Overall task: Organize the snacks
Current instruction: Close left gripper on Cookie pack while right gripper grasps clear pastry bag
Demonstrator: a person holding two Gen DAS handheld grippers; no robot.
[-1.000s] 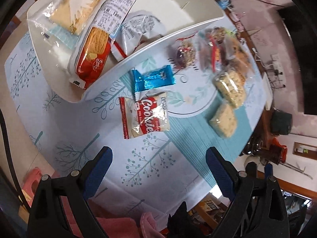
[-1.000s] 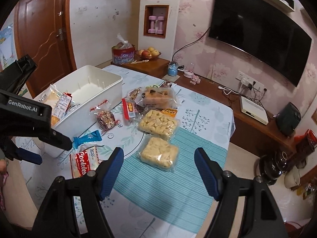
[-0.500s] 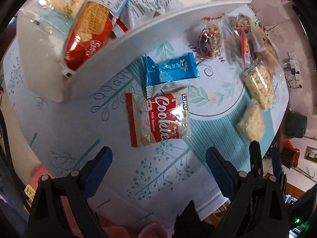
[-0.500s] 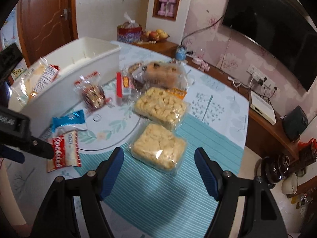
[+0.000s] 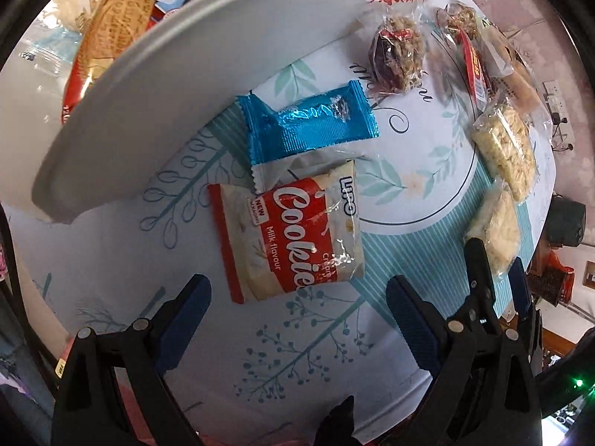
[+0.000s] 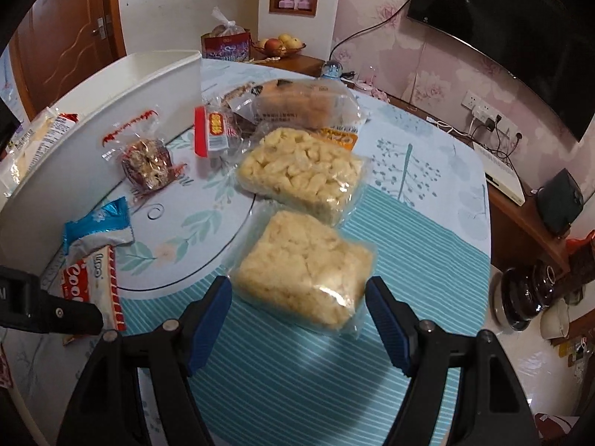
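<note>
My left gripper [image 5: 297,297] is open, just short of a red-and-white Cookies packet [image 5: 293,238] lying flat on the tablecloth. A blue foil packet [image 5: 312,122] lies beyond it, next to the white bin [image 5: 186,85] that holds several snack packs. My right gripper [image 6: 299,297] is open, its fingers on either side of the near edge of a clear bag of pale puffed snack [image 6: 305,275]. A second such bag [image 6: 301,171] lies beyond. The Cookies packet [image 6: 93,278] and blue packet [image 6: 96,223] also show in the right wrist view.
A nut cake in clear wrap [image 6: 148,163], a red-labelled bar [image 6: 215,130] and a bread bag [image 6: 297,104] lie further back. The white bin [image 6: 111,111] stands at left. The table edge [image 6: 487,260] drops off at right, with a sideboard beyond.
Both grippers moved down and forward. The Cookies packet now sits just ahead of the left fingers and the puffed snack bag between the right ones. Both stayed open.
</note>
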